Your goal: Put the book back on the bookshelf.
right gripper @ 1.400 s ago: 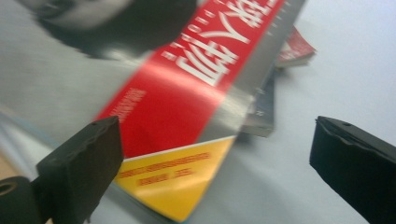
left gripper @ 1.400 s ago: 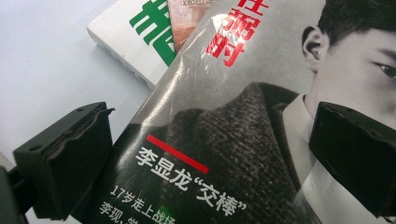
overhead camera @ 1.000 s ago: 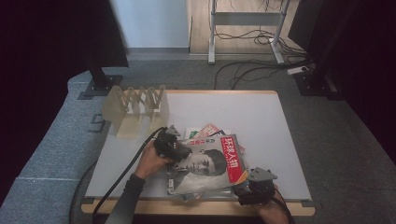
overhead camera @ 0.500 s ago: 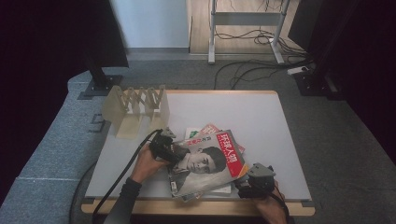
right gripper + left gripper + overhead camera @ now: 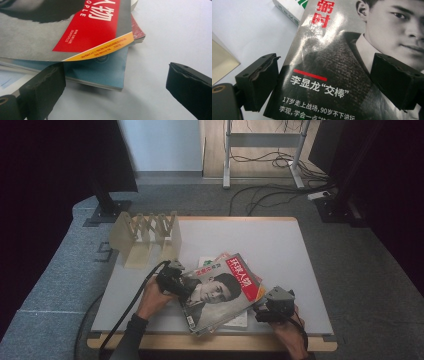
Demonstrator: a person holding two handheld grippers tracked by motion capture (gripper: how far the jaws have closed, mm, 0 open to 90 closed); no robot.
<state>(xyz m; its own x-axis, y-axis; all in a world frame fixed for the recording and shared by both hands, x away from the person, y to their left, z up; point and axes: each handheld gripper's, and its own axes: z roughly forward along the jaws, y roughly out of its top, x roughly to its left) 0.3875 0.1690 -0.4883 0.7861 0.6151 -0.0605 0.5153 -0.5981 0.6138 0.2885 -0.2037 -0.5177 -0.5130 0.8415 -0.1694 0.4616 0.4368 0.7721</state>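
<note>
Here the top magazine [image 5: 220,292] lies on a loose pile [image 5: 227,317] at the near middle of the table [image 5: 280,245], and both grippers flank it. The left gripper [image 5: 186,292] sits right at the magazine's left short edge, with the cover directly ahead of and beneath its jaws; in the left gripper view the jaws stand wide apart, one off the cover's edge over bare table and the other over the portrait, and neither pad presses on the cover [image 5: 329,75]. They have just been closing a little, with the magazine's edge between them but not yet pinched. The right gripper [image 5: 261,312] waits at the magazine's lower right corner; its jaws are also spread wide and hold nothing, and the red and yellow corner [image 5: 100,50] lies ahead and to the left of them, lifted slightly off the blue cover [image 5: 105,72] beneath. The magazine's long axis runs aslant from the left gripper toward the far right, so the left gripper meets a short end head-on and looks the nearer of the two for a grip. A wooden rack [image 5: 147,237] stands beyond the left gripper, well apart from the pile; if the magazine is bound for it, it would go away from the person and to the left.
</note>
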